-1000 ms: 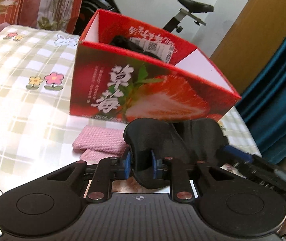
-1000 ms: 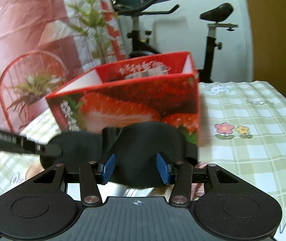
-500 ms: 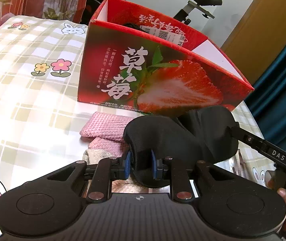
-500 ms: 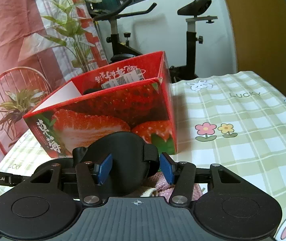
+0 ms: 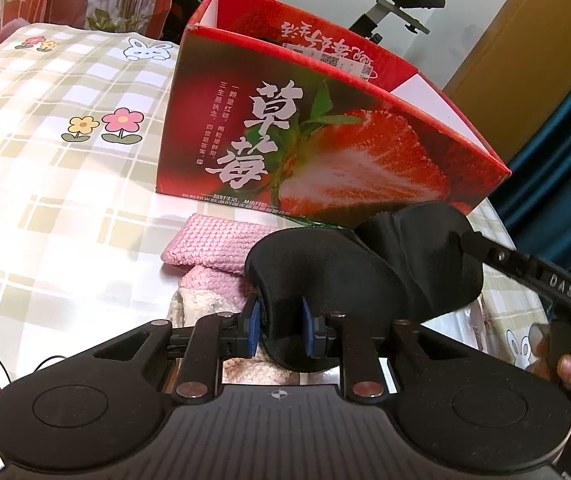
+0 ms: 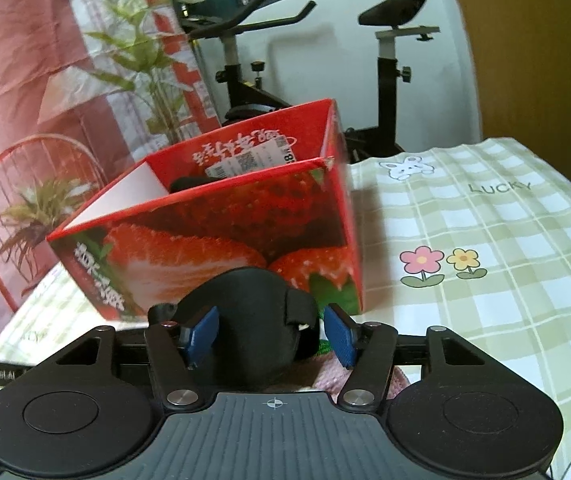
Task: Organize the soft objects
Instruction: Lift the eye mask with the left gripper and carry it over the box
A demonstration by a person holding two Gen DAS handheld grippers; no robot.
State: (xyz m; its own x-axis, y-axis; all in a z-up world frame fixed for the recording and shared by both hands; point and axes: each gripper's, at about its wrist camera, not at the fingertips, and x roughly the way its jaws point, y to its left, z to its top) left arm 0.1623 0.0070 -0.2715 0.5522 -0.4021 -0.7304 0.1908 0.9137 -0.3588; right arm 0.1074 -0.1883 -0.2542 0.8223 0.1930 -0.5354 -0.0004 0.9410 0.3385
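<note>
My left gripper (image 5: 279, 326) pinches the near edge of the black padded eye mask (image 5: 349, 276), its long axis running right, held low before the red strawberry box (image 5: 325, 148). My right gripper (image 6: 269, 336) has just been opening, mask between loose pads; left carries it. Pink knit cloth (image 5: 209, 240) beneath, soft

Exercise bike (image 6: 245, 76) behind table; checked tablecloth (image 6: 485, 240); teal curtain (image 5: 557, 152) beside wooden door (image 5: 525, 40).
</note>
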